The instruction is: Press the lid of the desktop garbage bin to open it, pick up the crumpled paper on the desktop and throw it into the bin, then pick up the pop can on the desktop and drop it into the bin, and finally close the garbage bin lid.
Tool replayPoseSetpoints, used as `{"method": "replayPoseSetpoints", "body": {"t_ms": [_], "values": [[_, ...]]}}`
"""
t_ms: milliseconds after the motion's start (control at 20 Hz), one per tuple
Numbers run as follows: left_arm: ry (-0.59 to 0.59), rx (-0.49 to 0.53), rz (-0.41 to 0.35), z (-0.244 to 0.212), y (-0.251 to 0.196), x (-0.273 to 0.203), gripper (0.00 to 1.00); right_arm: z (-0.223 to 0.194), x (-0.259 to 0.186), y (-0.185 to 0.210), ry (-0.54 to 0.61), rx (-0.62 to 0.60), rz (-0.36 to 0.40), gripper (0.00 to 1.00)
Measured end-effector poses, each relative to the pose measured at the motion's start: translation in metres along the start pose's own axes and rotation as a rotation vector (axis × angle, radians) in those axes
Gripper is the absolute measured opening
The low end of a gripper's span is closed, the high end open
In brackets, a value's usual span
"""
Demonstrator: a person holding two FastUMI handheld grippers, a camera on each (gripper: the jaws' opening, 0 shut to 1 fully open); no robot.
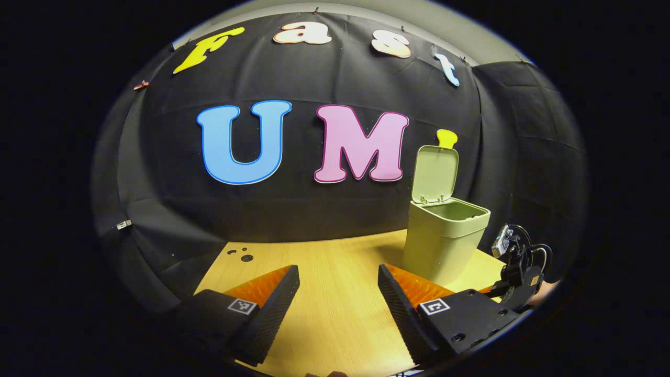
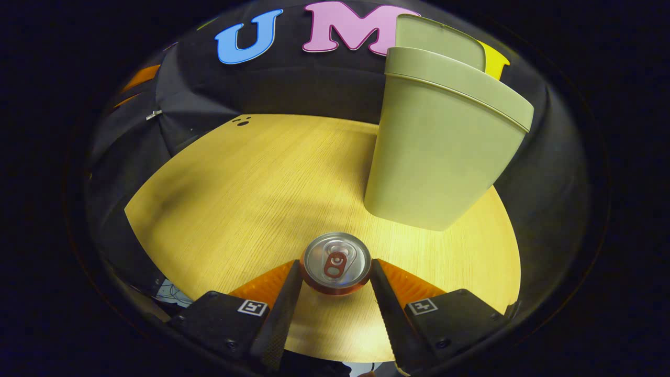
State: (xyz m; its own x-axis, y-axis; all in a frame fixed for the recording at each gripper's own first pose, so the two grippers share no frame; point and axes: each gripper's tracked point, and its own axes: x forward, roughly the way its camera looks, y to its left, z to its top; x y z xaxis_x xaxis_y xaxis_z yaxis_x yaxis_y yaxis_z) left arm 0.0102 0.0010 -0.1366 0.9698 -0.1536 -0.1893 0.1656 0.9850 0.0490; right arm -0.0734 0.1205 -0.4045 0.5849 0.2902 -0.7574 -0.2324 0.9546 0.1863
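The pale green bin stands at the back right of the wooden table, its lid tipped up and open. My left gripper hovers open over the tabletop with nothing between its fingers. The other gripper shows low at the right, beside the bin. In the right gripper view, a pop can is seen from above, silver top with a red tab. My right gripper is shut on it, one finger against each side. The bin rises just beyond the can, to the right.
The wooden table stretches left of the bin, with small dark holes near its far corner. Black cloth walls close in the back and both sides.
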Motion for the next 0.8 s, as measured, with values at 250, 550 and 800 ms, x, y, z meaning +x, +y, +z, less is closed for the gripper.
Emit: {"method": "replayPoseSetpoints", "body": {"t_ms": [250, 550, 800], "values": [[-0.002, 0.005, -0.014, 0.005, -0.014, 0.012, 0.96, 0.028, -0.025, -0.004, -0.06, 0.018, 0.023, 0.78], [-0.009, -0.009, -0.026, 0.013, -0.042, 0.027, 0.97, 0.094, -0.067, -0.022, -0.21, 0.037, 0.047, 0.81], [-0.012, -0.019, -0.044, 0.018, -0.068, 0.037, 0.97, 0.164, -0.103, -0.04, -0.375, 0.062, 0.059, 0.81]]}}
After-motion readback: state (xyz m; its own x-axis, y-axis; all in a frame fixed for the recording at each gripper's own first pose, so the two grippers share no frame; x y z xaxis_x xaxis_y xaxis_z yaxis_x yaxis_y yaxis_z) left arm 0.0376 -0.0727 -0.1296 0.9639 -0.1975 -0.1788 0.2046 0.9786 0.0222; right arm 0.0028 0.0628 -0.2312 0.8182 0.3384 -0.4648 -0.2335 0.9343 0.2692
